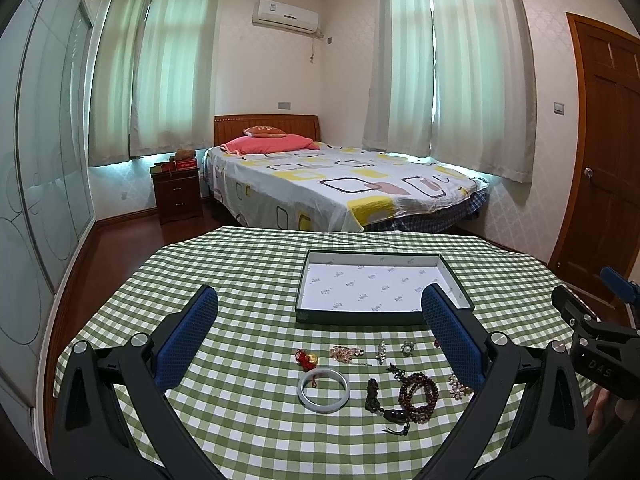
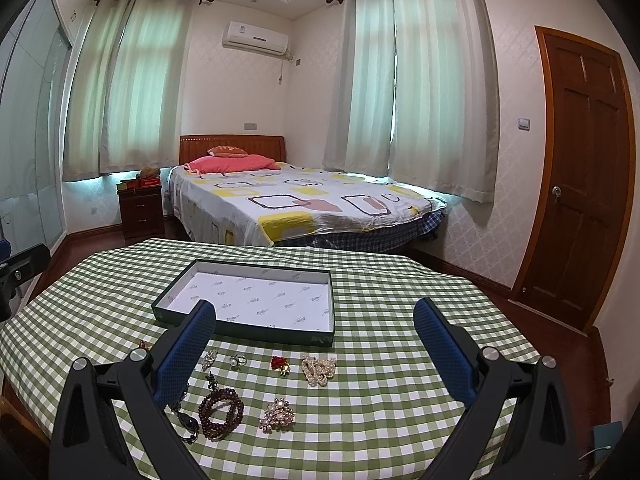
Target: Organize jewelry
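Both tools are held above the near edge of the table with jaws spread wide and nothing between them: the left gripper hangs over the pale bangle, the right gripper over the dark bead bracelet and the pearl brooch. That spread looks like readiness for a first pick, not a grasp.

Taking the empty tray as landmark: all the jewelry lies on the checked tablecloth on the tray's near side, apart from it, in two loose rows. Just before its front wall sit a ring, a red-and-gold charm and a heap of pearls; the bangle, beads and brooch lie nearer the person. The tray is set behind the pieces (probably so each can be carried forward into it). Nothing is in it yet.
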